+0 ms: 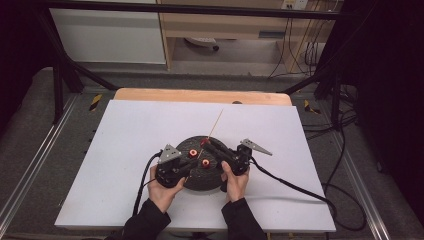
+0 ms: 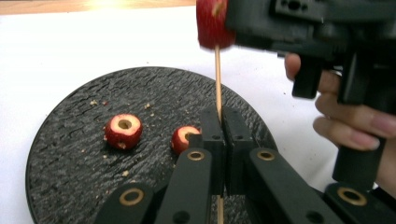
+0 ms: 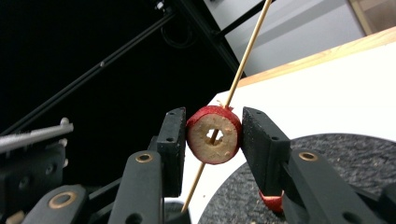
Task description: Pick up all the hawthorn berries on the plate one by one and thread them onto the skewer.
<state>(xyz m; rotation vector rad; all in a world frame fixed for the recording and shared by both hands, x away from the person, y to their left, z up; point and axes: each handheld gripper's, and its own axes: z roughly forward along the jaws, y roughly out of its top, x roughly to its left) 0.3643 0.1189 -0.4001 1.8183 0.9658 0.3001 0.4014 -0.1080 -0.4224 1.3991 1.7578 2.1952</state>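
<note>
A thin wooden skewer (image 1: 216,124) slants up over a black round plate (image 1: 197,182). My left gripper (image 2: 223,123) is shut on the skewer's lower part (image 2: 217,84); in the high view this gripper (image 1: 195,162) reaches in from the left. My right gripper (image 3: 214,135) is shut on a red cored fruit piece (image 3: 205,149), and the skewer (image 3: 243,60) runs through its hole. That piece (image 2: 212,23) sits high on the stick, and the high view shows the right gripper (image 1: 206,143) over the plate's far edge. Two more cored red pieces (image 2: 123,130) (image 2: 183,138) lie on the plate (image 2: 70,163).
The plate rests on a white board (image 1: 130,135) with a wooden table edge (image 1: 200,95) behind it. Crumbs dot the plate. Black frame bars (image 1: 60,85) and cables (image 1: 295,187) run around the board. A hand (image 2: 350,126) holds the right gripper close to my left jaws.
</note>
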